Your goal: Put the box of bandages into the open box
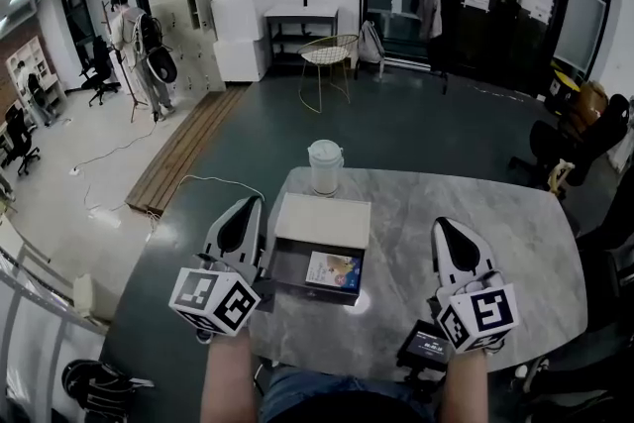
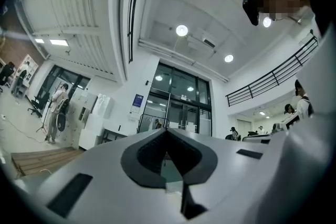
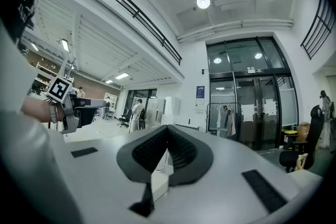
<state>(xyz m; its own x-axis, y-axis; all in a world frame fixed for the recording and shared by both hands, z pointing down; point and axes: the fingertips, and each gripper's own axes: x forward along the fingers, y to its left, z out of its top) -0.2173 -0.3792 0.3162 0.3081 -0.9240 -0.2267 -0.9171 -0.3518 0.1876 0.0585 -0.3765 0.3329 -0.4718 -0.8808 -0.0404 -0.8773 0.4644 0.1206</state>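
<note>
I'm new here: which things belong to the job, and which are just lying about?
Job: dark open box with pale lid, colourful bandage box inside it, left gripper, right gripper.
Lying about: white lidded cup, small black device.

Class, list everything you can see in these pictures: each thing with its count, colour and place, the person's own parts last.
table: one, grey marbled, centre
open box: one, dark tray with pale lid, on the table beside the left gripper
box of bandages: one, colourful print, inside the open box
lidded cup: one, white, table's far edge
small device: one, black, table's near edge
wire chair: one, yellow, floor beyond the table
standing person: one, far left
left gripper: one, white, shut, empty
right gripper: one, white, shut, empty
forearms: two, bottom edge
</note>
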